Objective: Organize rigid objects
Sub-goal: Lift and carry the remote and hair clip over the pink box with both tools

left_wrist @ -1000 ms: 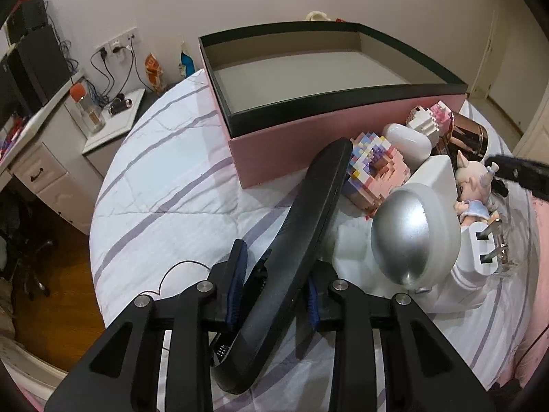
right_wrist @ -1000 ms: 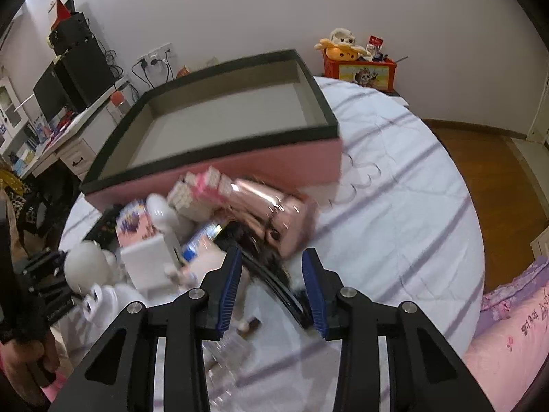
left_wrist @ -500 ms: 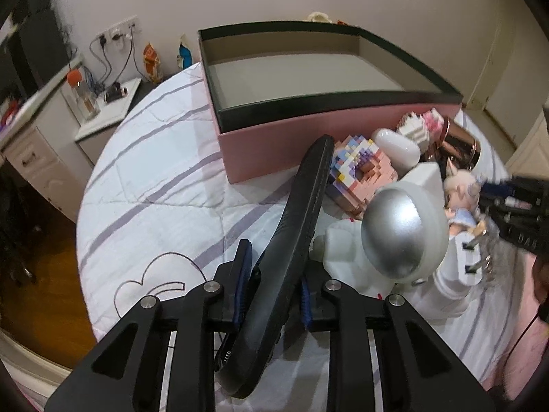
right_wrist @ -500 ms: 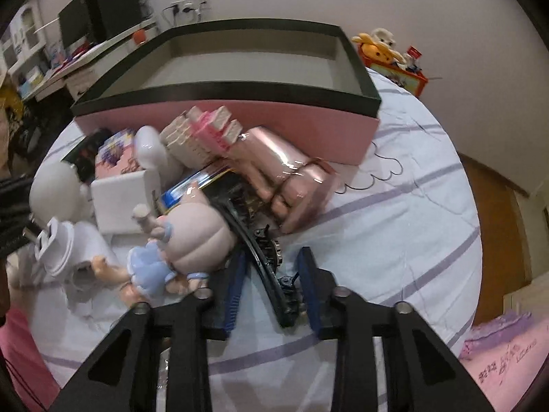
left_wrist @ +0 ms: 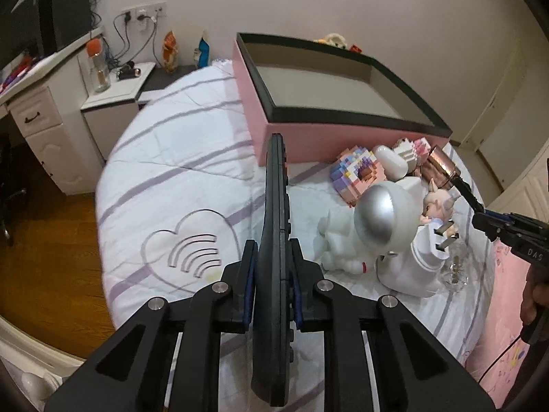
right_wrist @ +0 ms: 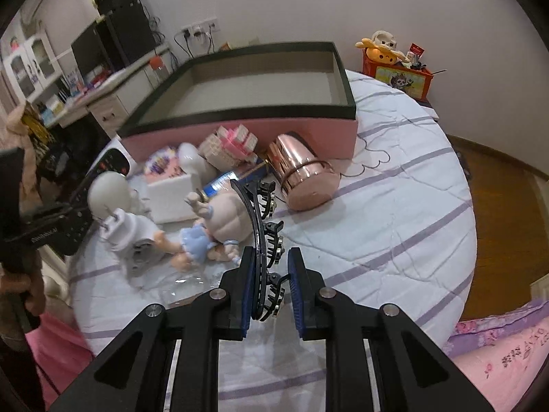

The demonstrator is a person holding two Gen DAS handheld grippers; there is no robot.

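White striped bedding carried the clutter. Left hand-held gripper point(left_wrist: 272, 286) clamped a black remote point(left_wrist: 274, 240); right hand-held gripper point(right_wrist: 271, 286) pinched a black hair clip point(right_wrist: 262, 237). Pickup looked done; next, carry both to the pink box point(right_wrist: 260, 134) at upper centre.

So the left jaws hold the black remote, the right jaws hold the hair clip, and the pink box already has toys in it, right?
Not quite: the pink box is still empty, as the right wrist view shows. The toys lie on the bed in front of it. The left gripper does hold the black remote, the right gripper the hair clip.
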